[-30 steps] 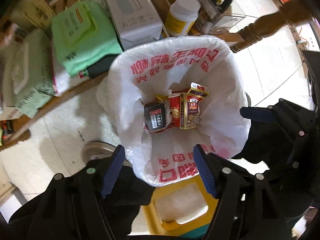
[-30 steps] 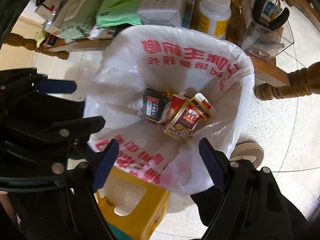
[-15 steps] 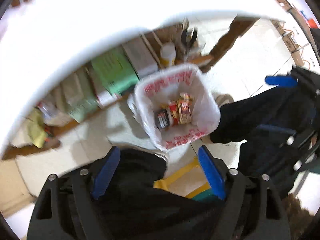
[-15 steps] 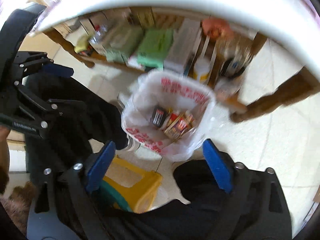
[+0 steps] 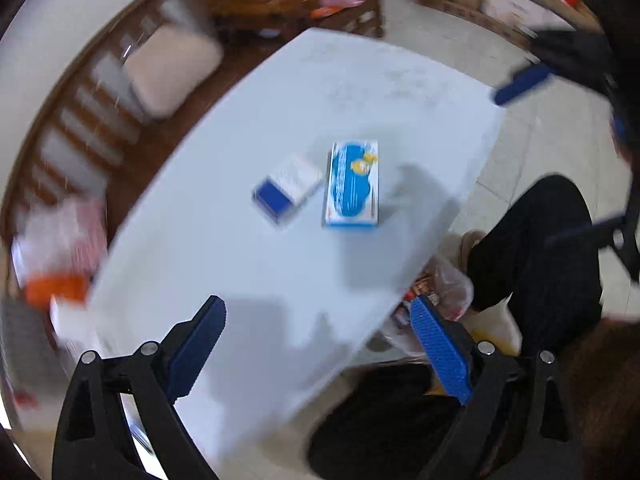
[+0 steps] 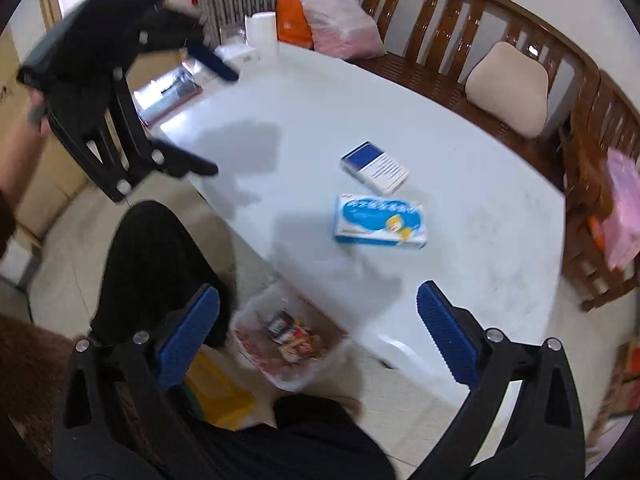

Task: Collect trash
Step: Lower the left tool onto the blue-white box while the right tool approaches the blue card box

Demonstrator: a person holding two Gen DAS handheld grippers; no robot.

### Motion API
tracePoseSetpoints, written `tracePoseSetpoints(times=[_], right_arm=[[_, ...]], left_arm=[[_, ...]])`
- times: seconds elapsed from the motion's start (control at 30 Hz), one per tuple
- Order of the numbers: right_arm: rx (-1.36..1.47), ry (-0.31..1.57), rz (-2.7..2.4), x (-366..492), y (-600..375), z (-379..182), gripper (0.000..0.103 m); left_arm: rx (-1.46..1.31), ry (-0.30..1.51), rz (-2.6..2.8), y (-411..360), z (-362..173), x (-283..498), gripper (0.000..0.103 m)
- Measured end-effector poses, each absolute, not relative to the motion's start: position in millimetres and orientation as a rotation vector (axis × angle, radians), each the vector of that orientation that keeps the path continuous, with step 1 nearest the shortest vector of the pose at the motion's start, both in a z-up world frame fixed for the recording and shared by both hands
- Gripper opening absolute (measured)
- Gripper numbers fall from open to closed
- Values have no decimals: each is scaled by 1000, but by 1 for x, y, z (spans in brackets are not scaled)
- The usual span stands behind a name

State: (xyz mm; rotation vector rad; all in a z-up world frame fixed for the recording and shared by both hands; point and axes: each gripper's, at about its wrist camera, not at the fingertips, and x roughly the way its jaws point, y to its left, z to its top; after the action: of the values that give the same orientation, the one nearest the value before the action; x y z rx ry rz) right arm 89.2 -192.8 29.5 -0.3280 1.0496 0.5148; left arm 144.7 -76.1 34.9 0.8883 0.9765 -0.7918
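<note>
Two boxes lie side by side mid-table: a light blue box (image 5: 353,184) (image 6: 379,222) and a smaller white box with a dark blue end (image 5: 289,188) (image 6: 375,167). The white table (image 5: 280,264) (image 6: 480,240) holds them. My left gripper (image 5: 318,350) is open and empty, high above the table's near edge. My right gripper (image 6: 318,338) is open and empty, above the table edge. A bin lined with a white bag (image 6: 260,356), holding several packets, stands on the floor under the table edge; it shows partly in the left wrist view (image 5: 452,292).
A wooden bench (image 6: 500,28) with a beige cushion (image 6: 508,88) runs behind the table. Pink and orange bags (image 6: 336,16) and a paper roll (image 6: 261,34) sit at the far end. A yellow stool (image 6: 220,392) and the person's legs (image 6: 160,256) are beside the bin.
Both grippers have risen from just over the bin to above the tabletop. The view now takes in the table and the two boxes; the bin has dropped low in view.
</note>
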Motion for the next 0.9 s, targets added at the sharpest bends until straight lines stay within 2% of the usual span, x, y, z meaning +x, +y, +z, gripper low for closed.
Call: tracePoseSetpoints(times=[0.17, 0.4, 0.9], right_arm=[[-403, 980, 654, 112, -198, 61, 97], [-507, 984, 849, 140, -203, 73, 97], [-781, 1077, 1007, 168, -186, 4, 97]], left_arm=[[1012, 962, -933, -95, 35, 166, 91], [1100, 1019, -1044, -121, -7, 201, 91], [1131, 1145, -1130, -158, -75, 273, 91]])
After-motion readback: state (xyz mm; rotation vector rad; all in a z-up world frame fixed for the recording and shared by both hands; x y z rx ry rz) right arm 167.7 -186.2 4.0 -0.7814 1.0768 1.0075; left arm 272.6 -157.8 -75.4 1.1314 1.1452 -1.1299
